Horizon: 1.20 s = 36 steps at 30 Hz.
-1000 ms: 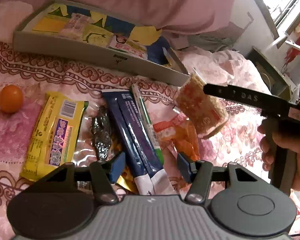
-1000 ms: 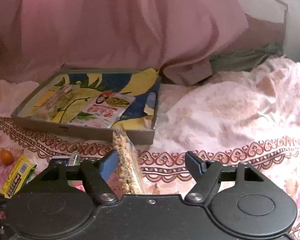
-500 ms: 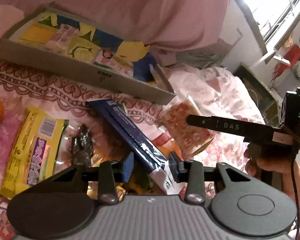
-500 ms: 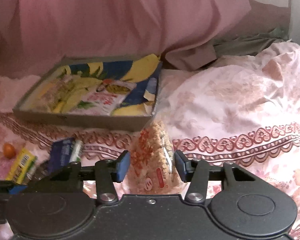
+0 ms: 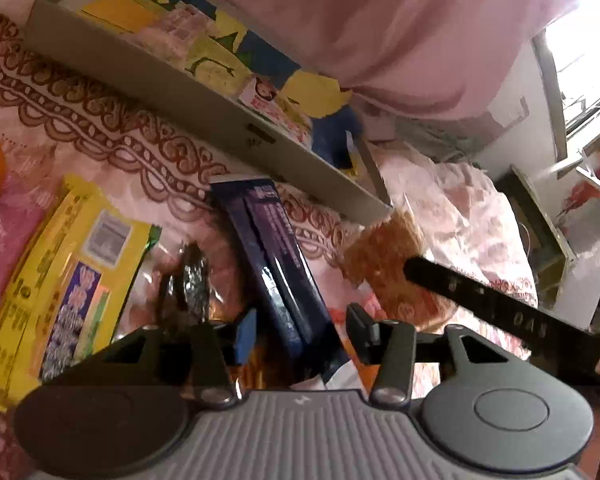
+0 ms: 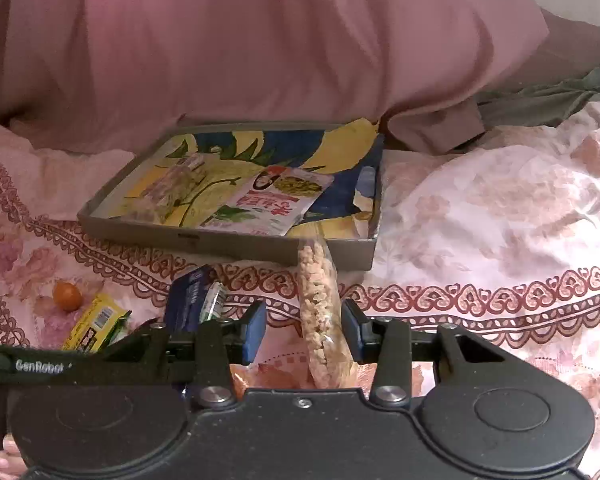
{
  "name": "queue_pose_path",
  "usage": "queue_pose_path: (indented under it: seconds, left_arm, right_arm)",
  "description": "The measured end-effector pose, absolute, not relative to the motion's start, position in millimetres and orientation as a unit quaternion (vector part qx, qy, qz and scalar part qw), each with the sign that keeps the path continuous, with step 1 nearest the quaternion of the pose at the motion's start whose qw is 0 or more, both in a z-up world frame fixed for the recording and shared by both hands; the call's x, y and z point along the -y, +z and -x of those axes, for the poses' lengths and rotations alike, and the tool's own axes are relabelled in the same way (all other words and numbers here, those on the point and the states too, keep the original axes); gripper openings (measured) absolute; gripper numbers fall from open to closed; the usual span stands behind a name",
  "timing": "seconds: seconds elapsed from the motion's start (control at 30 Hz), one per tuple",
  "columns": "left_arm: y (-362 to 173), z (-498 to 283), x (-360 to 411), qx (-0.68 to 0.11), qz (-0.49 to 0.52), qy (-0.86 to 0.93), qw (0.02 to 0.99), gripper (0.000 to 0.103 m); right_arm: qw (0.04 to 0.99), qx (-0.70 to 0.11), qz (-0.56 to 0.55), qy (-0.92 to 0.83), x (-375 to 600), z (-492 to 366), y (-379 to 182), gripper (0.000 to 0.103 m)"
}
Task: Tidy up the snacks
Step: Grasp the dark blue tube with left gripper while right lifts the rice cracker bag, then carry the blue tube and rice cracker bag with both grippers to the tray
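Right gripper (image 6: 303, 334) spread around rice-puff bag (image 6: 320, 312); left gripper (image 5: 300, 330) spread over blue pack (image 5: 276, 264).

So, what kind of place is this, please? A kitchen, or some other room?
Most likely a bedroom, not a kitchen. The snacks lie on a floral bedspread, a pink blanket is heaped behind the tray, and a window lights a side wall.
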<state>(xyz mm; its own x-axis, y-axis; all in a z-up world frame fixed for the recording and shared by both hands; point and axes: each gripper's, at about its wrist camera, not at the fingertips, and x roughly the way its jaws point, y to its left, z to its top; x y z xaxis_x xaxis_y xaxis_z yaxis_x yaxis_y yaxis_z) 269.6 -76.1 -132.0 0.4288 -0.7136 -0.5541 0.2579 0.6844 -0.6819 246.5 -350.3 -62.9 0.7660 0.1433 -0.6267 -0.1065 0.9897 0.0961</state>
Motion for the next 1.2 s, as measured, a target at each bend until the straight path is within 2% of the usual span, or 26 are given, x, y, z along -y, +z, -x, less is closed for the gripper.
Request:
queue_pose_path:
  seconds: [0.07, 0.17, 0.27, 0.33, 0.4, 0.53, 0.67, 0.77, 1.2]
  left_arm:
    - [-131, -272, 77, -0.439, 0.258, -0.301, 0.806, 0.061]
    - [-131, -275, 80, -0.443, 0.248, -0.296, 0.809, 0.061]
    - [-130, -276, 83, -0.448, 0.234, -0.291, 0.812, 0.055]
    - [-129, -277, 83, -0.453, 0.225, -0.286, 0.814, 0.045]
    - [-129, -278, 84, -0.457, 0.217, -0.282, 0.815, 0.045]
    - [-129, -276, 84, -0.457, 0.212, -0.28, 0.817, 0.042]
    - [-128, -276, 82, -0.46, 0.217, -0.277, 0.815, 0.041]
    - [-128, -275, 81, -0.46, 0.22, -0.277, 0.814, 0.041]
    - [-126, -274, 75, -0.466, 0.235, -0.269, 0.81, 0.039]
  right_arm:
    - [0.938, -0.337, -0.031, 0.077, 348, -247, -64, 0.044]
    - [0.935, -0.345, -0.005, 0.076, 339, -249, -69, 0.044]
    - [0.929, -0.363, 0.007, 0.069, 333, -251, -82, 0.043]
    - [0.93, -0.361, 0.03, 0.059, 327, -250, -87, 0.045]
    - [0.931, -0.357, 0.052, 0.053, 322, -249, -89, 0.046]
    - [0.929, -0.365, 0.045, 0.045, 324, -251, -95, 0.058]
    - [0.92, -0.388, -0.032, 0.036, 345, -259, -98, 0.078]
    - [0.908, -0.404, -0.1, 0.044, 364, -264, -108, 0.082]
    - [0.911, -0.398, -0.095, 0.045, 361, -261, -105, 0.078]
